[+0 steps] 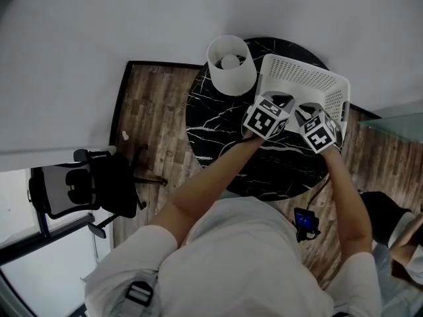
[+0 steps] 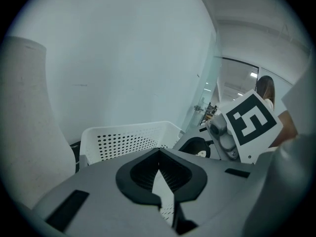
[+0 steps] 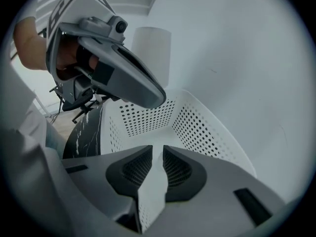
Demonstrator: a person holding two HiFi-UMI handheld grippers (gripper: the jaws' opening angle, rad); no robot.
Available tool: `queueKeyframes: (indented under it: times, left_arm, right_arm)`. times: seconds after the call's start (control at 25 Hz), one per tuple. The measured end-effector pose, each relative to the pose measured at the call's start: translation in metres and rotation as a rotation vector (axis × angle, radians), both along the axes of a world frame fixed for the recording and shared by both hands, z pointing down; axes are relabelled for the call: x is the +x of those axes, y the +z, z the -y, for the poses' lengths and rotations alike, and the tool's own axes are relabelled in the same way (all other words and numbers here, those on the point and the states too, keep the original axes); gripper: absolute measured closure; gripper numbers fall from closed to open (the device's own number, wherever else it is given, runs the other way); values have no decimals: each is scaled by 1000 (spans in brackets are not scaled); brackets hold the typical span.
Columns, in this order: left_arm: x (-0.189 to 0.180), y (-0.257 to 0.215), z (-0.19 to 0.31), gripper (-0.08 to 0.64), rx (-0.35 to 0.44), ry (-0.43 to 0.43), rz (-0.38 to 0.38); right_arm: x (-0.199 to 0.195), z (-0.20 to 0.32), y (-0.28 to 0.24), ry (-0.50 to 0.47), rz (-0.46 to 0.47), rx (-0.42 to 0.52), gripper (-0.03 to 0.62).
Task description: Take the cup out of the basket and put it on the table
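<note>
No cup shows in any view. A white perforated basket (image 1: 304,71) stands at the far right of the round black marble table (image 1: 218,131). What I can see of its inside (image 3: 197,127) is bare. Both grippers hover side by side at its near rim. The left gripper (image 1: 276,102) points over the basket's (image 2: 123,139) near corner, and its pads (image 2: 159,154) meet at the tips with nothing between them. The right gripper (image 1: 308,111) looks into the basket. Its jaws (image 3: 157,152) stand a narrow gap apart and hold nothing.
A tall white lampshade (image 1: 230,68) stands on the table just left of the basket, close to the left gripper (image 3: 113,68). A black office chair (image 1: 79,187) is on the wood floor at left. A small device with a blue screen (image 1: 305,222) is below the table's right edge, and a pale wall lies behind.
</note>
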State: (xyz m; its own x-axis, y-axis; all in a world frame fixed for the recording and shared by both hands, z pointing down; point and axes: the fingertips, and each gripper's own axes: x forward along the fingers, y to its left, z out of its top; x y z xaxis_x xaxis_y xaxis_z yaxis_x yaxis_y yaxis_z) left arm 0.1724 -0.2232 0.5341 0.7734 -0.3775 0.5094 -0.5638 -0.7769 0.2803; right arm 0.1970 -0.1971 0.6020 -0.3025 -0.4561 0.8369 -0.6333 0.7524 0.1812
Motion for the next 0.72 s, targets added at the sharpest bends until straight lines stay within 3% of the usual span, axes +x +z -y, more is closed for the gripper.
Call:
queueKeyframes:
  times: [0.48, 0.72]
  left_arm:
    - [5, 38, 25, 554, -98, 7, 74]
    - [12, 50, 29, 554, -149, 6, 70]
  right_arm:
    - [6, 13, 54, -95, -94, -173, 541]
    - [5, 17, 74, -121, -125, -227, 541]
